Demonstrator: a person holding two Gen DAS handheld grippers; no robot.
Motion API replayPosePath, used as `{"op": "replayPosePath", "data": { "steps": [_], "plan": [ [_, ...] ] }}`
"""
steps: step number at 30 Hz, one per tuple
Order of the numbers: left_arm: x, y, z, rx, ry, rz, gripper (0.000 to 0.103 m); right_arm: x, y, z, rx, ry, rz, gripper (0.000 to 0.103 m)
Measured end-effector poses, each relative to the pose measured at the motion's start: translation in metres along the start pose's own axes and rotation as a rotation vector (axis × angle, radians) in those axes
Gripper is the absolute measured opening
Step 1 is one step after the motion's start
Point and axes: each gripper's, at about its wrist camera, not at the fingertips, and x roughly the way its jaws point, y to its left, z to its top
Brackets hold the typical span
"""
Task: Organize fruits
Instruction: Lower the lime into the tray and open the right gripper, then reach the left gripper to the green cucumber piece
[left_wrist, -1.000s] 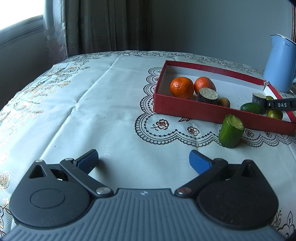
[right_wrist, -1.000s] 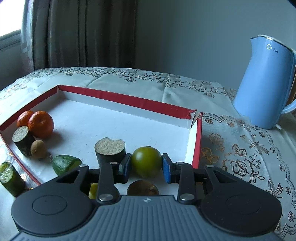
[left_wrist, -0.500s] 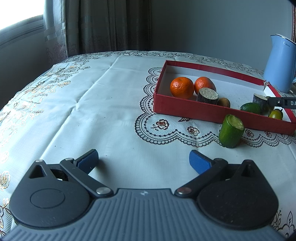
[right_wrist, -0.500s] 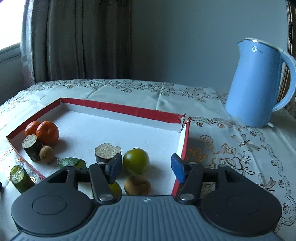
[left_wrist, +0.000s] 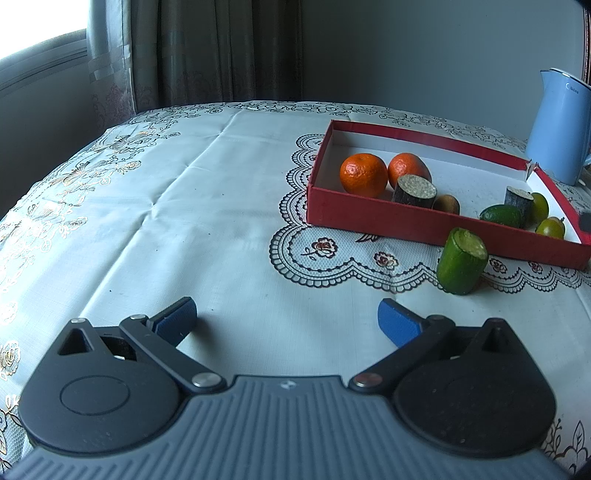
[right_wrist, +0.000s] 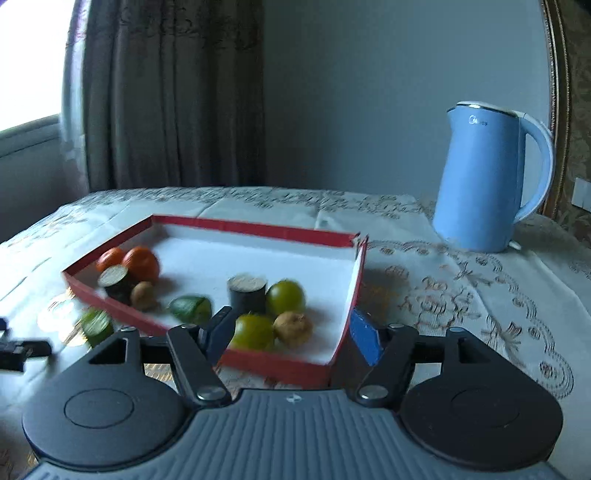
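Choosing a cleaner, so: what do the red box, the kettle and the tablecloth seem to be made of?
Red box: likely cardboard, matte red outside and white inside; thin walls, one corner split open. Kettle: smooth satin blue shell, plastic or coated metal, can't tell which. Tablecloth: probably wipeable vinyl; slight sheen, sharp fold creases, printed lace pattern.

Blue kettle (right_wrist: 487, 177), upright on table (left_wrist: 177, 206) at far right. White embroidered tablecloth (left_wrist: 122, 173) with lace doily (left_wrist: 332, 254). Brown curtain (right_wrist: 166, 92) beside bright window (right_wrist: 29, 62). Grey wall (right_wrist: 351, 92) behind.
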Motion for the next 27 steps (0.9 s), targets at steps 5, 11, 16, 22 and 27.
{"op": "replayPosePath", "data": {
  "steps": [5,11,16,22,27],
  "plan": [
    [0.0,0.0,0.0,0.0,0.0,0.0,0.103,-0.005,0.001,-0.017,0.007,0.044,0.034,0.068],
    [0.0,0.0,0.0,0.0,0.0,0.001,0.103,0.003,0.007,-0.03,0.001,0.097,0.07,0.068],
    [0.0,0.0,0.0,0.001,0.0,0.003,0.103,0.009,0.009,-0.036,0.005,0.148,0.093,0.07],
    [-0.008,-0.011,-0.001,0.039,-0.045,0.066,0.103,0.01,0.007,-0.037,0.017,0.155,0.104,0.081],
    [-0.018,-0.022,0.005,-0.031,-0.061,-0.038,0.103,0.011,0.011,-0.037,-0.007,0.162,0.096,0.083]
  ]
}}
